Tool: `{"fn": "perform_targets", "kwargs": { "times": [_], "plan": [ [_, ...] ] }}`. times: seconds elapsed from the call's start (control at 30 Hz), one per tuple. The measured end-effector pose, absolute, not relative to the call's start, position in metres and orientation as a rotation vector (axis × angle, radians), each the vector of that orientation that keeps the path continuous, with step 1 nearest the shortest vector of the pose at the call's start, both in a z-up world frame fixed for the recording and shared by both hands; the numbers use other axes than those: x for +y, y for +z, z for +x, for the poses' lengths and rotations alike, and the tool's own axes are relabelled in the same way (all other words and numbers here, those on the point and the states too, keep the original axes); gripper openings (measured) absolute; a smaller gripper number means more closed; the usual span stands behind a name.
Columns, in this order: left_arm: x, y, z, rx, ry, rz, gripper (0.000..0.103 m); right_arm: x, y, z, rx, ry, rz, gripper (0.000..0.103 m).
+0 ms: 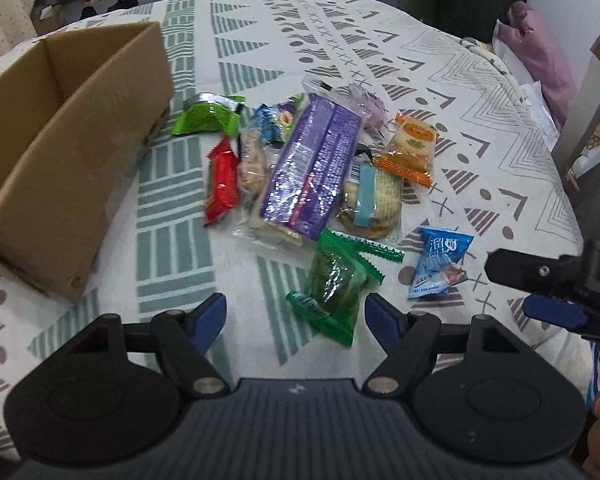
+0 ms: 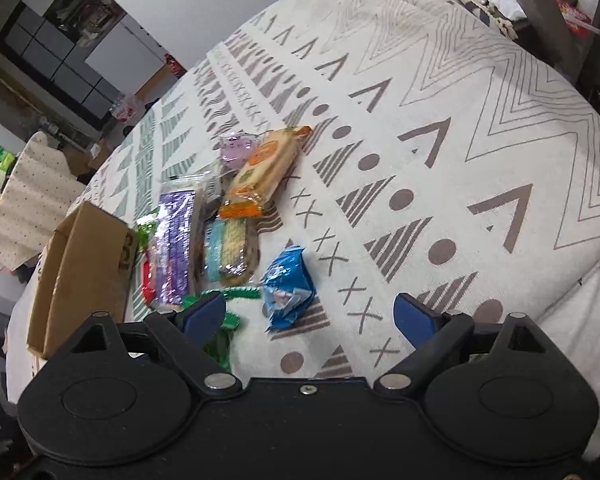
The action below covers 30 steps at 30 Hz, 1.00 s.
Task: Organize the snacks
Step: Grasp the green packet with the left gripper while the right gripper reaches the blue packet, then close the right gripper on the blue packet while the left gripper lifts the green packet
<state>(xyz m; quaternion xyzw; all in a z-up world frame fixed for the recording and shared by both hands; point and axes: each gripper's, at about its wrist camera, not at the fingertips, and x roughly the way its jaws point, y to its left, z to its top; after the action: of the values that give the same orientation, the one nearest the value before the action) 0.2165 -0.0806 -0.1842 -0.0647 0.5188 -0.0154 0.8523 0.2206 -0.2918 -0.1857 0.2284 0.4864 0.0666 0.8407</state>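
Snack packets lie heaped on the patterned tablecloth [image 1: 480,92], right of the open cardboard box [image 1: 60,160].

The green packet [image 1: 336,284] sits nearest, just ahead of the left gripper [image 1: 296,320], jaws apart and empty. The blue packet [image 2: 286,286] lies before the right gripper [image 2: 310,316], jaws also wide, gripping nothing. A long purple pack [image 1: 312,172] tops the heap.

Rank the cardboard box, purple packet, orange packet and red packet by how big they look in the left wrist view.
1. cardboard box
2. purple packet
3. orange packet and red packet: look alike, unranked.
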Motion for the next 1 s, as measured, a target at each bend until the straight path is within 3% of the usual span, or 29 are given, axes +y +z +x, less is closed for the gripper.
{"fn": "perform_targets", "kwargs": {
  "times": [0.13, 0.3, 0.37, 0.43, 0.53, 0.7, 0.73, 0.83, 1.0],
  "plan": [
    [-0.085, -0.197, 0.225, 1.118, -0.019, -0.134, 0.076, -0.288, -0.192, 0.227, 1.039, 0.124, 0.472, 0.091],
    [-0.089, -0.205, 0.227, 1.129, -0.009, -0.135, 0.062, -0.283, -0.197, 0.230, 1.047, 0.133, 0.462, 0.087],
    [-0.087, -0.204, 0.227, 1.125, 0.003, -0.149, 0.042, -0.283, -0.198, 0.230, 1.040, 0.137, 0.469, 0.087],
    [-0.081, -0.202, 0.227, 1.125, 0.018, -0.195, 0.032, -0.281, -0.200, 0.232, 1.041, 0.134, 0.463, 0.083],
    [-0.075, -0.197, 0.225, 1.117, 0.023, -0.231, 0.030, -0.274, -0.205, 0.236, 1.059, 0.135, 0.441, 0.076],
    [-0.066, -0.184, 0.219, 1.089, 0.037, -0.265, 0.029, -0.257, -0.207, 0.239, 1.037, 0.135, 0.361, 0.074],
    [-0.064, -0.181, 0.218, 1.085, 0.039, -0.265, 0.029, -0.254, -0.207, 0.239, 1.030, 0.134, 0.352, 0.069],
    [-0.058, -0.173, 0.214, 1.071, 0.048, -0.269, 0.029, -0.249, -0.210, 0.240, 1.036, 0.155, 0.350, 0.026],
    [-0.047, -0.159, 0.210, 1.052, 0.071, -0.281, 0.029, -0.255, -0.203, 0.232, 1.011, 0.154, 0.387, 0.024]
  ]
}}
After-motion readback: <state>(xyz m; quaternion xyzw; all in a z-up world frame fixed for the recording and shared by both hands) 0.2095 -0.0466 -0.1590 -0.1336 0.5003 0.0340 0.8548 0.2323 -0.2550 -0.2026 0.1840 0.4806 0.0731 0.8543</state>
